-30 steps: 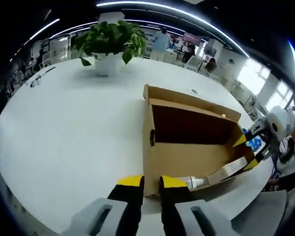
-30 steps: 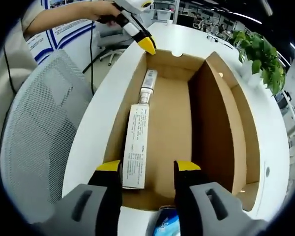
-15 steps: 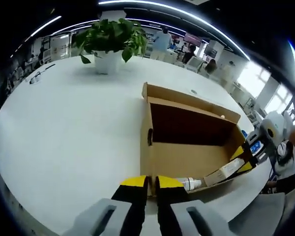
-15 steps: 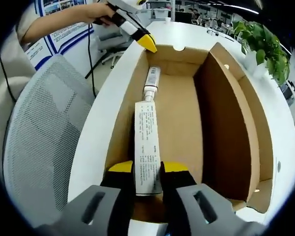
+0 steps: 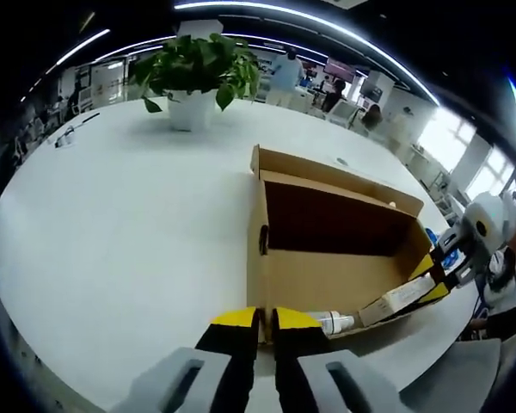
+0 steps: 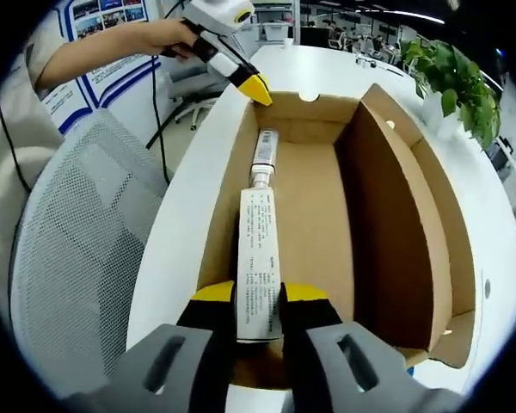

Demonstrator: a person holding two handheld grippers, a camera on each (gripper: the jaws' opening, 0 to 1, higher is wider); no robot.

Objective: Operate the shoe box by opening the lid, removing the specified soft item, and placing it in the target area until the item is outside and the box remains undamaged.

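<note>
I'm working in what looks like a large open-plan office. My big white table (image 5: 112, 215) carries a potted plant (image 5: 193, 73), a grey mesh office chair (image 6: 77, 249) is pulled up beside it, and long ceiling light strips (image 5: 310, 21) run overhead. Further back I see more desks (image 6: 327, 34), people (image 5: 284, 69), and blue-and-white posters (image 6: 112, 17) on the wall.

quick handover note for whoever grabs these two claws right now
Right claw: shut on the flat end of the tube, which lies inside the open shoe box.
Left claw: shut on the box's end wall, seemingly steadying it.
Done: lid open, tube gripped.
Left: lift the tube out and place it in the target area without tearing the cardboard. Potted plant stands farther back on the white table.
</note>
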